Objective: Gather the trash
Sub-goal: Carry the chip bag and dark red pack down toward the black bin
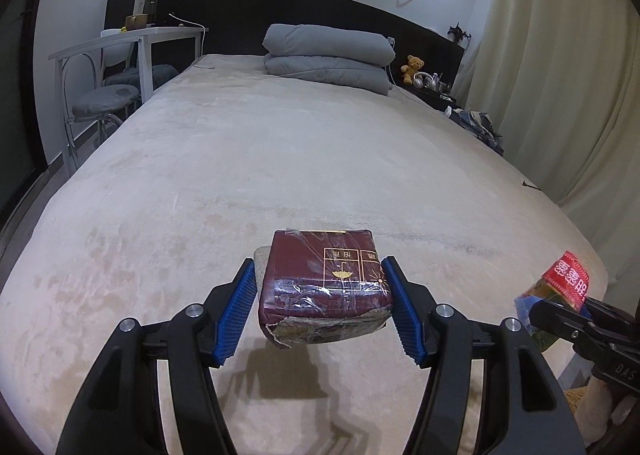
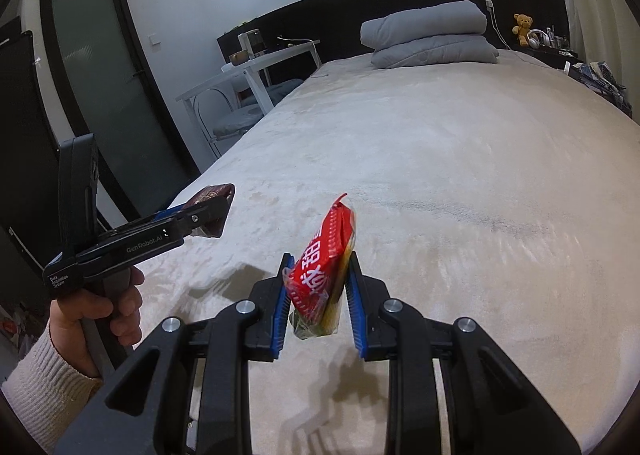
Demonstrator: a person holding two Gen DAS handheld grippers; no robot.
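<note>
My left gripper [image 1: 320, 275] is shut on a crumpled dark red box [image 1: 324, 283] wrapped in clear tape and holds it above the beige bed [image 1: 280, 159]. Its shadow lies on the cover below. My right gripper [image 2: 318, 267] is shut on a red and yellow snack wrapper [image 2: 322, 275] and holds it upright above the bed's near end. In the left wrist view the right gripper [image 1: 560, 307] with the wrapper [image 1: 566, 283] shows at the right edge. In the right wrist view the left gripper [image 2: 208, 211] with the box [image 2: 214, 195] shows at the left, held by a hand.
A folded grey duvet [image 1: 328, 55] lies at the head of the bed by the black headboard [image 1: 280, 11]. A white table [image 1: 128, 39] with chairs stands to the left. A curtain [image 1: 560, 75] hangs on the right. A dark door [image 2: 100, 75] stands at the left.
</note>
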